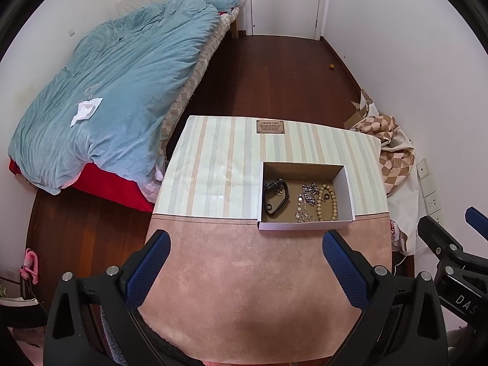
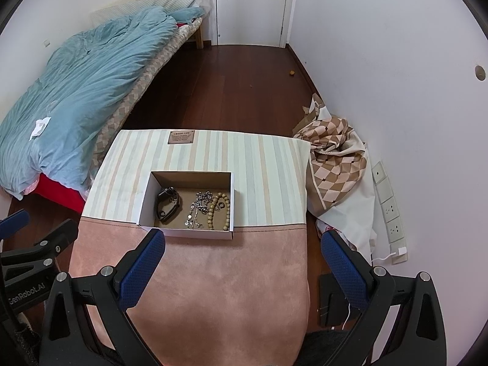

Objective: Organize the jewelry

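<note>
The left gripper and the right gripper hovered with fingers spread wide, grasping nothing. The black bracelet, silver chain and wooden bead bracelet lay inside the shallow white cardboard box on the striped cushion. Judging by this, the sorting looked finished or not begun; any next move would need a careful reach into the box.

One cardboard box, one black bracelet, one silver chain, one bead bracelet

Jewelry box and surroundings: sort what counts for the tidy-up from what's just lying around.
Job:
cardboard box
black bracelet
silver chain
wooden bead bracelet
left hand-held gripper
right hand-held gripper

Lying about:
blue duvet
checkered cloth
white paper
pink item
</note>
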Available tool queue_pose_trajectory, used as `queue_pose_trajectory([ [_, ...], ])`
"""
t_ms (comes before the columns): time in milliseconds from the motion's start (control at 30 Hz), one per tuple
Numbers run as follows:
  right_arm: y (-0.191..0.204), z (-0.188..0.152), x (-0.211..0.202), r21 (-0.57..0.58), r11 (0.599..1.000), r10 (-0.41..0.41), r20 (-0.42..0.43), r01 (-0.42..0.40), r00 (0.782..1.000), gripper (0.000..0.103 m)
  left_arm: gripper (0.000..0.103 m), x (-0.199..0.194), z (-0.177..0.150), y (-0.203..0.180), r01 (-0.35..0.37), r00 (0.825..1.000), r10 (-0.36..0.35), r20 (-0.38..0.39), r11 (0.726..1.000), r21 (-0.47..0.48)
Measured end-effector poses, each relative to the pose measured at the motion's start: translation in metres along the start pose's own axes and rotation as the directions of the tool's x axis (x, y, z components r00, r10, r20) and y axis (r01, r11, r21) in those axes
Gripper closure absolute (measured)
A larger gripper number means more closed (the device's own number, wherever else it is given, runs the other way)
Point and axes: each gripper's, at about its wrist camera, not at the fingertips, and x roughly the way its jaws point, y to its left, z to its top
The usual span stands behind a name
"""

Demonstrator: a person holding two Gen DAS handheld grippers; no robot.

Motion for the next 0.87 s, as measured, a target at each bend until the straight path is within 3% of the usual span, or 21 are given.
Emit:
queue_pose_trajectory([
  [867, -0.0017, -0.0006, 0.0009, -0.001, 1.0, 0.006, -0.012, -0.006, 1.0, 0.0, 0.001, -0.0011, -0.0035, 0.0035, 0.019, 1.0, -0.019, 0.004, 1.0, -0.011],
])
